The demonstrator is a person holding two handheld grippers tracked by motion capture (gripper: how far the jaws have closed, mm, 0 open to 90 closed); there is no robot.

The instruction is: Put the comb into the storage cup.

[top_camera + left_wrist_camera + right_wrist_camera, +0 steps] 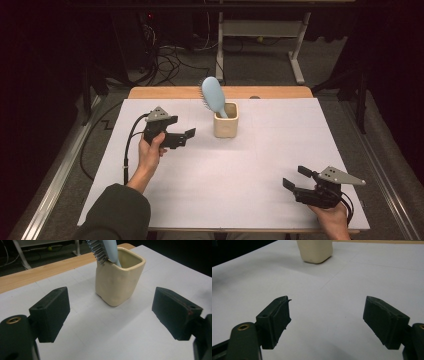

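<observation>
Dark room, cables on the floor at the back, and a white-topped table (pixel 260 165) with a strip of bare wood along its far edge. Pretty much the only stuff on it is a cream cup (pixel 226 120) sitting a bit past the middle, with a light blue hairbrush (pixel 213 93) standing handle-down in it, so the bristled head pokes out the top and leans toward about 11 o'clock from the cup. The left gripper (pixel 190 135) is the one that matters here: it's just beside the cup, with the cup at roughly its 2 o'clock on the table, and in the left gripper view the cup (pixel 119 280) sits dead ahead between the two jaws, which are spread wide with nothing in them. You can see the brush's bristles (pixel 98 251) on the left side of the blue stem there, rising out of frame. The right gripper (pixel 295 176) is well apart, down near the front right corner, jaws also spread and empty, with the cup off at its 11 o'clock. My guess is the left hand goes for it, since it's far nearer. The brush's long axis runs nearly upright, tilted back-left, so the jaws would have to rise above the rim and close across the stem rather than around the cup.
</observation>
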